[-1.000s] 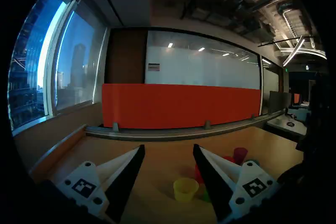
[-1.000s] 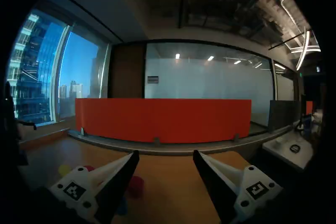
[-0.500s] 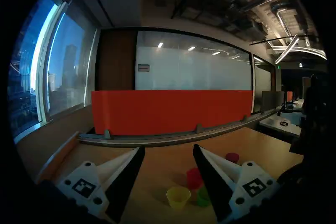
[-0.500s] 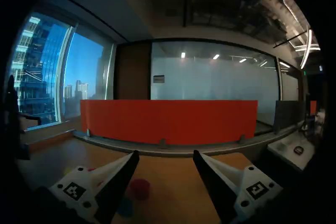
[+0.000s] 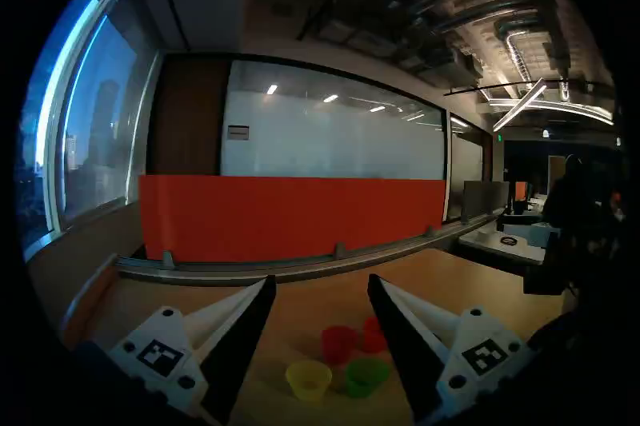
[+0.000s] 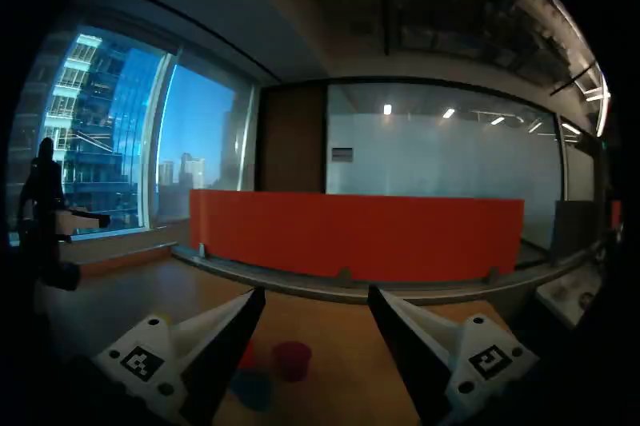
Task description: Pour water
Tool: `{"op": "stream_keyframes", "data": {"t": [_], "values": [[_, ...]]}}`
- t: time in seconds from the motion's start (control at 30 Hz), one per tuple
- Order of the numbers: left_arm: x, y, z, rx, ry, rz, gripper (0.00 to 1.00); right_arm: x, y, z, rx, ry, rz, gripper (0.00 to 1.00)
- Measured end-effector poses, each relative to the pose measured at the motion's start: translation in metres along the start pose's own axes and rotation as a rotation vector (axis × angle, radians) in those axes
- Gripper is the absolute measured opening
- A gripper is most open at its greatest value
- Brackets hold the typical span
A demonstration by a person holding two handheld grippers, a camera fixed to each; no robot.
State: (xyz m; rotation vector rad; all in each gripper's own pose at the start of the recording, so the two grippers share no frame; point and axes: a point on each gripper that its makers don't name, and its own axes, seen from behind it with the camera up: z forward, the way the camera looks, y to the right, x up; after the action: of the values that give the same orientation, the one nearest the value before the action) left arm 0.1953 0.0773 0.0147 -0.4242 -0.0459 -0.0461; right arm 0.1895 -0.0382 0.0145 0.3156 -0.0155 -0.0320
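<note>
On the counter [image 5: 448, 270]: four small plastic cups are sitting in a loose cluster low in the left gripper view. A yellow cup [image 5: 309, 380] and a green cup [image 5: 366, 376] are nearest, a red cup [image 5: 339, 344] is just behind them, and a second red cup [image 5: 372, 334] is peeking out beside one finger.
Left claw [image 5: 320, 278]: it is hovering above the counter with its fingers spread wide, gripping nothing. The cluster is lying ahead of and below the gap.
Right claw [image 6: 314, 290]: it is likewise gaping wide and carrying nothing. A dark red cup [image 6: 292, 360] is standing in its gap, with a blue cup [image 6: 253, 388] nearer.
Water: none is showing, and I cannot tell which cup is holding any.
Background: an orange partition [image 5: 288, 218] is running along the counter's far edge, and a tall window [image 6: 192, 154] is glowing blue.
Step in hand, as I judge it: each claw is lining up on a cup. Doing it well is probably meaning lowering until the fingers are straddling one cup at mid-height, clear of its neighbours, then closing gently and keeping it upright.
Change from half a second ago: both claws are staying equally wide. In the left gripper view the cups are drifting leftward into the gap, and the green cup is coming fully into sight. In the right gripper view the dark red cup is sliding from beside the finger into the gap.
</note>
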Motion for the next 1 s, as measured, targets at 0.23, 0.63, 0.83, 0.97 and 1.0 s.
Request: {"op": "stream_keyframes", "data": {"t": [0.23,0.63,0.83,0.97,1.0], "values": [[-0.003,0.011,-0.007,-0.071,0.003,0.024,0.85,0.001,-0.024,-0.003,0.123,-0.020,-0.025,1.00],[-0.023,0.024,-0.007,-0.141,-0.055,0.045,0.85,-0.019,-0.043,-0.004,0.221,-0.101,-0.070,1.00],[-0.041,0.028,-0.003,-0.167,-0.101,0.057,0.85,-0.036,-0.051,-0.005,0.264,-0.156,-0.095,0.99],[-0.054,0.030,0.000,-0.184,-0.128,0.054,0.85,-0.047,-0.054,-0.007,0.288,-0.189,-0.108,1.00],[-0.057,0.031,0.001,-0.187,-0.135,0.053,0.85,-0.050,-0.055,-0.007,0.293,-0.196,-0.111,1.00]]}}
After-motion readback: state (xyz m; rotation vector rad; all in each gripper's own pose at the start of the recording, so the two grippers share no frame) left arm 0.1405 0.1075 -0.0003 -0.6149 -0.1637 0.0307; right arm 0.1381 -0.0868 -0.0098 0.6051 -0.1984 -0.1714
